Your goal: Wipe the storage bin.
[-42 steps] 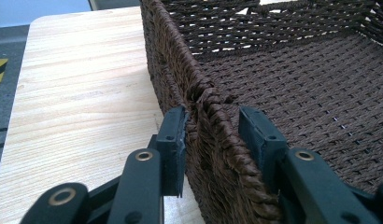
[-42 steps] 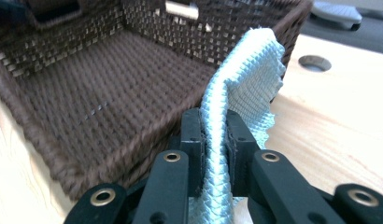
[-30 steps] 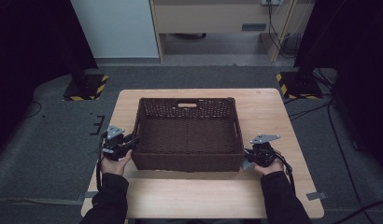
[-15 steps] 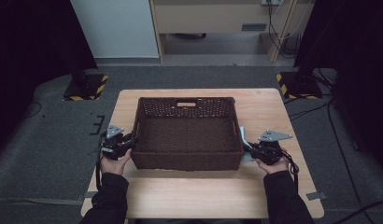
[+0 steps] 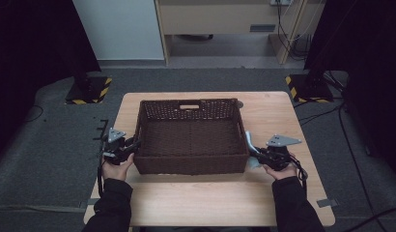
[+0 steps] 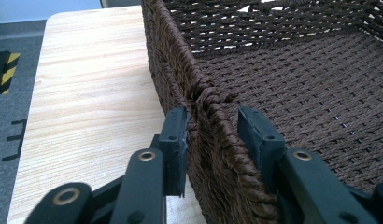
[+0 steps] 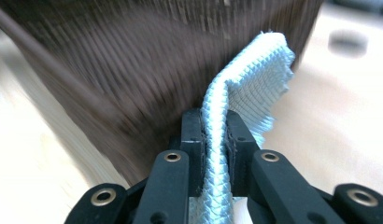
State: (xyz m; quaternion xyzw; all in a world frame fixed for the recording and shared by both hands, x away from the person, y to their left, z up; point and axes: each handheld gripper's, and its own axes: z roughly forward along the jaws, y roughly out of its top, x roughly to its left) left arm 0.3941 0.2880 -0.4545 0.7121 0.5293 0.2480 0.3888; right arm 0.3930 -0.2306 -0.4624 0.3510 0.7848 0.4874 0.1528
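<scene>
Right hand-held gripper (image 7: pixel 213 128) pinches the blue cloth (image 7: pixel 248 88), left (image 6: pixel 210 140) loosely straddles the basket (image 5: pixel 191 166) wall, jaws opening — basket may shift.

Light wood table (image 5: pixel 205 203) on grey carpet floor (image 5: pixel 46 140). Black stands with yellow-black hazard-striped bases (image 5: pixel 88 91) left and right (image 5: pixel 309 87). Pale blue panel (image 5: pixel 120 29) and beige cabinet (image 5: pixel 210 17) at back, cables (image 5: pixel 283 24) hanging beside it. Sides dark, dim lighting.
</scene>
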